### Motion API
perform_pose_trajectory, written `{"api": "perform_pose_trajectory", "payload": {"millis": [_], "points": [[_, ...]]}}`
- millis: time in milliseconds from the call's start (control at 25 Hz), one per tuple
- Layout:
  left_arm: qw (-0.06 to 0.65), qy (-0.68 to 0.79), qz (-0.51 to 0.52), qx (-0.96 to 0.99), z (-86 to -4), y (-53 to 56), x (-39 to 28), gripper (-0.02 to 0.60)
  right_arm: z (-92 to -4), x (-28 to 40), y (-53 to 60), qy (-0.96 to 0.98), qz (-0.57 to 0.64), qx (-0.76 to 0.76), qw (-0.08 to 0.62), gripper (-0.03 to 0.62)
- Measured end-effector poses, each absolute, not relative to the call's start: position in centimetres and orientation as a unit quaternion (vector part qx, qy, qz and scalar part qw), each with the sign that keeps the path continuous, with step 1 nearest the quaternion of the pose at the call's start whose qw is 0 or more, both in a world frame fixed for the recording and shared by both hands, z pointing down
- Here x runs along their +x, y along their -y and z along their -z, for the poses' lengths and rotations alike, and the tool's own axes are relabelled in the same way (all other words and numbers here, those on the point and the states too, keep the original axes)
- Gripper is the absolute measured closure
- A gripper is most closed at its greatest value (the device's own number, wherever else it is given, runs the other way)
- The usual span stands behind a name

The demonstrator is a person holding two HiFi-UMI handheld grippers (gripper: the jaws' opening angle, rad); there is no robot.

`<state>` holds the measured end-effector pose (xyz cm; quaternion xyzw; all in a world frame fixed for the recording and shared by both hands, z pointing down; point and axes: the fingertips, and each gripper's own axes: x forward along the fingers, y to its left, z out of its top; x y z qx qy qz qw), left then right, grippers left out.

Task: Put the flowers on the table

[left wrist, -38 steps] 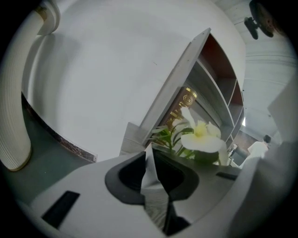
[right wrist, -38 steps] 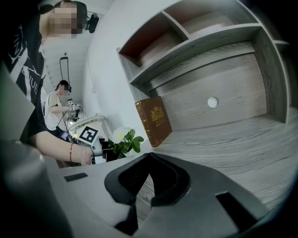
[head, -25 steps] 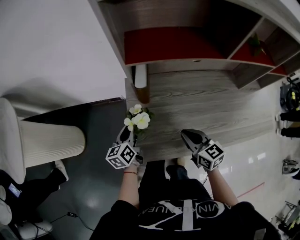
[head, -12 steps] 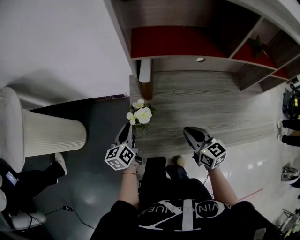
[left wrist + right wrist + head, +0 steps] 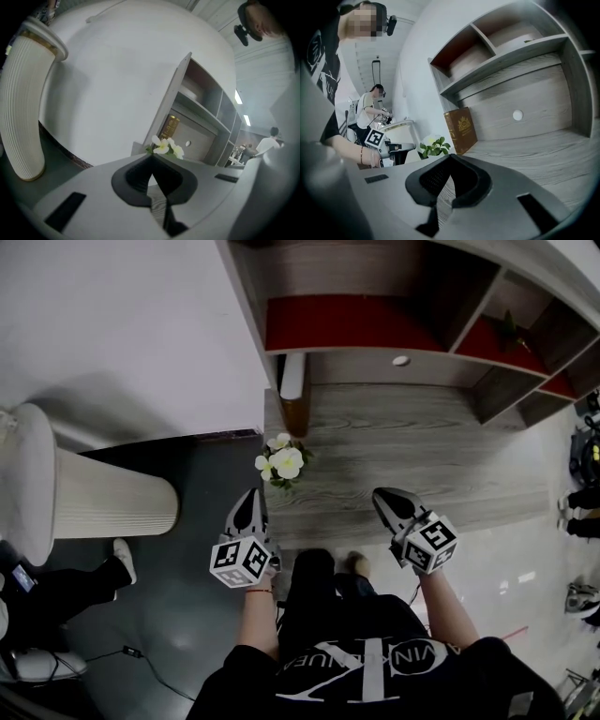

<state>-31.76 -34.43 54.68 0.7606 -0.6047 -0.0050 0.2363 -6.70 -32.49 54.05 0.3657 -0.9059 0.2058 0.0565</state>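
A small bunch of white and yellow flowers [image 5: 281, 463] with green leaves stands on the grey wood table [image 5: 422, 456], near its front left corner. My left gripper [image 5: 251, 512] hangs just in front of the table edge, a short way back from the flowers and not touching them, jaws shut on nothing. In the left gripper view the flowers [image 5: 166, 146] show just past the left gripper [image 5: 152, 180]. My right gripper [image 5: 394, 507] is over the front edge further right, also shut and empty. From the right gripper [image 5: 445, 183] the flowers' leaves [image 5: 433, 147] appear at the left.
A brown book [image 5: 292, 395] stands upright behind the flowers against the shelf unit's side panel. Red-backed shelf compartments [image 5: 356, 324] rise at the table's back. A ribbed cream cylinder [image 5: 94, 507] stands on the dark floor at left. Another person [image 5: 370, 110] works at a far bench.
My left gripper has let go of the flowers and drawn back toward me; they now stand alone on the table. The right gripper has barely moved.
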Motion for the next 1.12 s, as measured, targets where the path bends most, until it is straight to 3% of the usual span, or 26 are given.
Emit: {"api": "perform_pose_trajectory", "payload": {"millis": [1120], "points": [[0.089,0.658,0.009,0.747,-44.9,30.5,-34.6,0.578,-46.7,-6.9,33.8,0.928,-0.117,0.352,0.013,0.583]]}}
